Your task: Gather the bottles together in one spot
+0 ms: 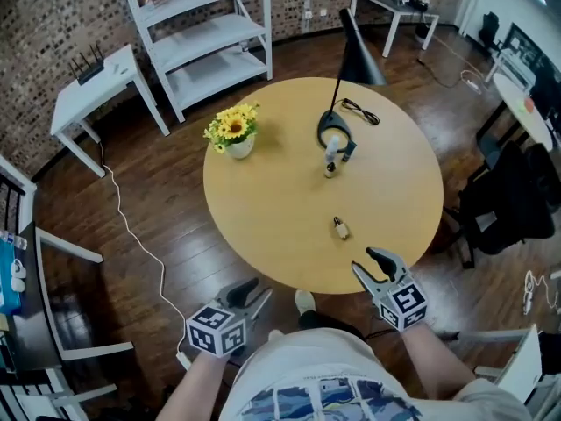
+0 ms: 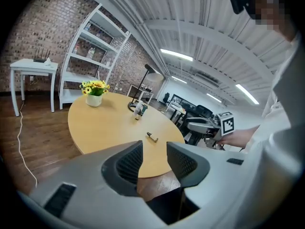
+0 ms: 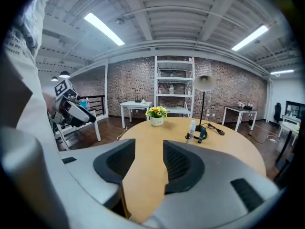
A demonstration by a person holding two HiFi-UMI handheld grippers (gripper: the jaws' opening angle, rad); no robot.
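Note:
A small bottle (image 1: pixel 340 228) lies on its side on the round wooden table (image 1: pixel 263 217), near the front edge. By the lamp base (image 1: pixel 335 133) stand a white bottle (image 1: pixel 331 150), a small dark bottle (image 1: pixel 330 171) and a teal bottle (image 1: pixel 350 150). My right gripper (image 1: pixel 368 263) hovers at the table's near edge, just short of the lying bottle, open and empty. My left gripper (image 1: pixel 254 295) hangs off the table's near left, over the floor, open and empty. In the left gripper view the lying bottle (image 2: pixel 152 137) and the white bottle (image 2: pixel 139 109) lie beyond the jaws.
A pot of yellow flowers (image 1: pixel 234 132) stands at the table's left. The black lamp (image 1: pixel 355 46) rises at the back with its cord (image 1: pixel 361 110). White shelves (image 1: pixel 206 33) and a white side table (image 1: pixel 92 90) stand behind; a dark chair (image 1: pixel 513 204) is at the right.

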